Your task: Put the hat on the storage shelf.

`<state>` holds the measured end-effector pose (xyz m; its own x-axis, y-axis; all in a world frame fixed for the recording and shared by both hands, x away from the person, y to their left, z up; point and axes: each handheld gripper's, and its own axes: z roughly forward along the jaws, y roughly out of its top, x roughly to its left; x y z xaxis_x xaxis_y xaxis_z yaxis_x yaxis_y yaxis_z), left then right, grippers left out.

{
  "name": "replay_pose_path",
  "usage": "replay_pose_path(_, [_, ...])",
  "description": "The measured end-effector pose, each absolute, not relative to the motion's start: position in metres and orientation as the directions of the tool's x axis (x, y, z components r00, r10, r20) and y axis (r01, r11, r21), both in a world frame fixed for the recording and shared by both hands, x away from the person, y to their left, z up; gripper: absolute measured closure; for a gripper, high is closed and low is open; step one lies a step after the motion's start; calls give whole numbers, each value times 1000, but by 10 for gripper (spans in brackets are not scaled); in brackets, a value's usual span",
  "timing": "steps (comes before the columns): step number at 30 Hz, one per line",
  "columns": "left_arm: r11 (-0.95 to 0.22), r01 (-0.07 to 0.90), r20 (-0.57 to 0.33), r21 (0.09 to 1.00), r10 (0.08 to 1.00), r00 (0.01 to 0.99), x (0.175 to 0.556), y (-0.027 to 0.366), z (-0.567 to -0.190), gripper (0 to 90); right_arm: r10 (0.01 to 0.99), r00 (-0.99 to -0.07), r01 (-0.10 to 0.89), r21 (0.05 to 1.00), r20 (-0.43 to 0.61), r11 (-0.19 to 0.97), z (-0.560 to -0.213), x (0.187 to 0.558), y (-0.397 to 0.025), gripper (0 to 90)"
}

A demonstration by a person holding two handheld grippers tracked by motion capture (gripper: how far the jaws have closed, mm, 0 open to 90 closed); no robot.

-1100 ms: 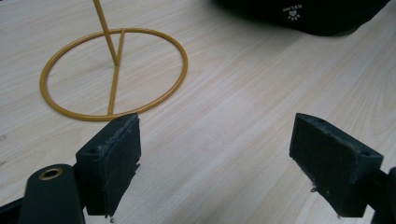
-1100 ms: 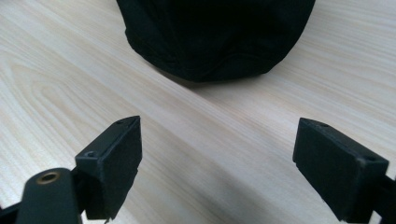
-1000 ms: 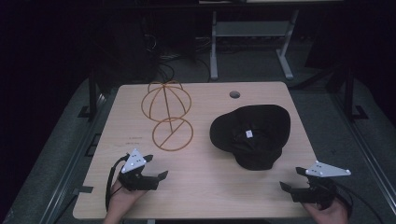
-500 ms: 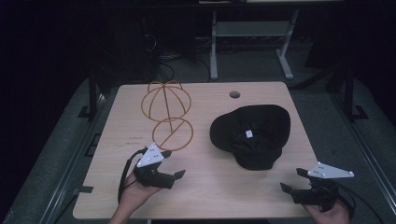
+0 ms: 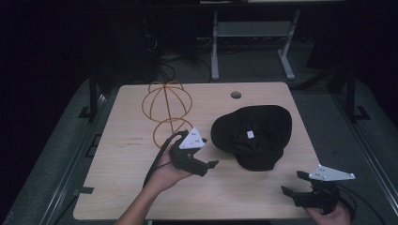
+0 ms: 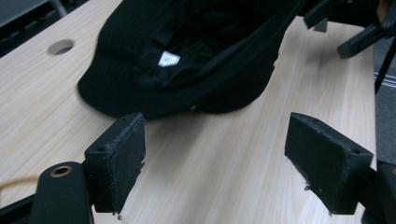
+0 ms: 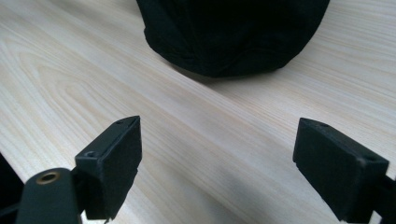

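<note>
Pale wooden table (image 5: 263,187) amid dark room, black cap (image 5: 253,136), wire stand (image 5: 168,105)

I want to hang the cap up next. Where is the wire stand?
In the high view, the orange wire stand stands on the table's far left part, left of the black cap, just beyond the left gripper.

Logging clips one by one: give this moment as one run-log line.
left gripper: open, near black cap | right gripper: open, table near edge | wire hat stand: upright
</note>
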<state>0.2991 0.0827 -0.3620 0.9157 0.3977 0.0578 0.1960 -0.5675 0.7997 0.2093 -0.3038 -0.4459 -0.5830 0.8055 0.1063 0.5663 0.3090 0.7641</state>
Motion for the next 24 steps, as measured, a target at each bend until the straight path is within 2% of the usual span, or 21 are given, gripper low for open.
replay_pose_path(2, [-603,173,87,779,378,922,307,68,-360,234,802,-587,562,769,110,305,-446,208,-305,151])
replay_pose_path(8, [-645,166,97,746,351,931,320,48,-360,272,800,-587,558,778,124,289,-445,208,-306,151])
replay_pose_path(12, [-685,141,115,715,315,942,322,33,-366,351,796,-592,557,778,126,291,-446,209,-306,151])
replay_pose_path(15, [-715,131,116,687,286,951,325,26,-373,444,791,-598,553,780,127,293,-446,210,-303,151])
replay_pose_path(18, [-744,128,127,655,276,953,329,23,-382,483,790,-600,557,777,130,295,-446,210,-302,151])
replay_pose_path(21, [-724,128,114,678,276,954,333,29,-387,682,792,-597,556,778,128,293,-447,212,-299,150])
replay_pose_path(24, [-706,130,111,696,285,952,332,31,-386,755,799,-588,543,793,127,275,-445,213,-298,139])
